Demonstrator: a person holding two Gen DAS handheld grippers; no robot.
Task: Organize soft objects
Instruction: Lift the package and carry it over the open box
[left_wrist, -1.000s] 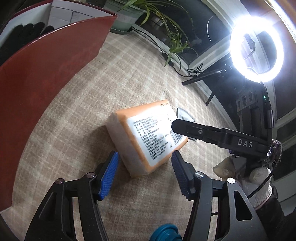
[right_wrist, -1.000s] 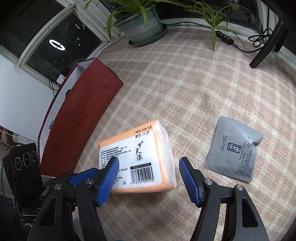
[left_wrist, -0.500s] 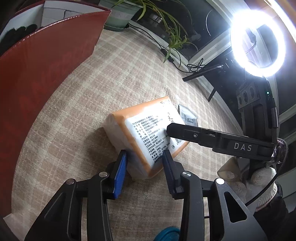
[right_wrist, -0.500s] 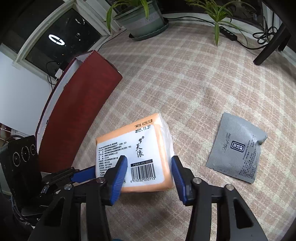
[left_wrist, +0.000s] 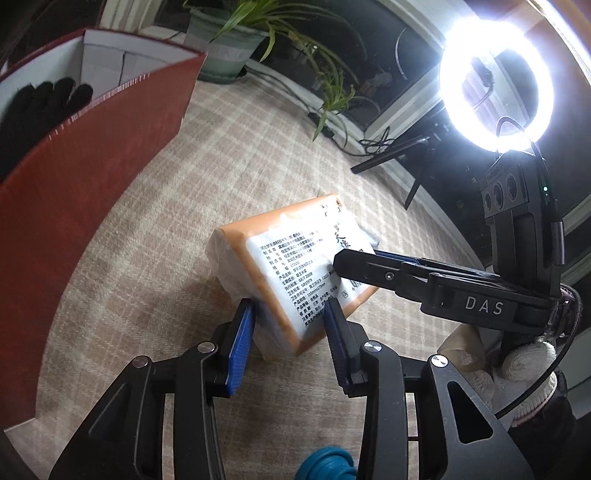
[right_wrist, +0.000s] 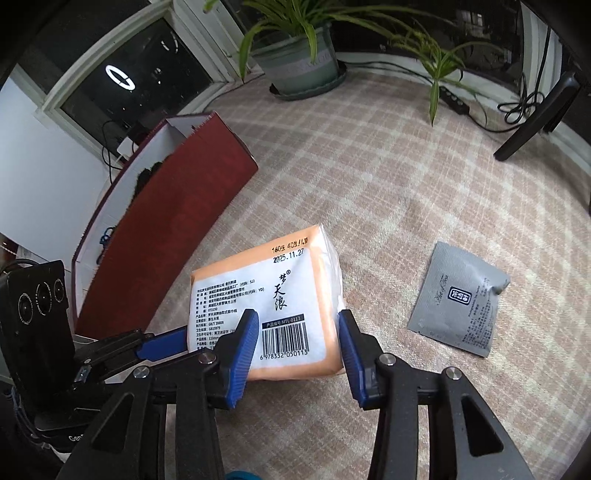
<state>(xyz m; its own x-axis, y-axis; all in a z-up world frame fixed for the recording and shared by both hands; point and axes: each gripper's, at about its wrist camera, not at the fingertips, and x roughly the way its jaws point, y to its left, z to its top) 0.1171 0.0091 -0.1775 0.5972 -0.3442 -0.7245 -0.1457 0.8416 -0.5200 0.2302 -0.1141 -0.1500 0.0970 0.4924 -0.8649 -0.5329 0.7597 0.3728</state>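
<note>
The tissue pack (right_wrist: 291, 314) has risen off the checked cloth (right_wrist: 406, 192); left gripper (left_wrist: 290, 328) and right gripper (right_wrist: 297, 336) both clamp it; grey sachet (right_wrist: 460, 297) at three o'clock.

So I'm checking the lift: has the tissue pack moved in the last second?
Yes. In the right wrist view the tissue pack, clamped by both grippers, now overlaps the red box; it lay clear of it before.
</note>
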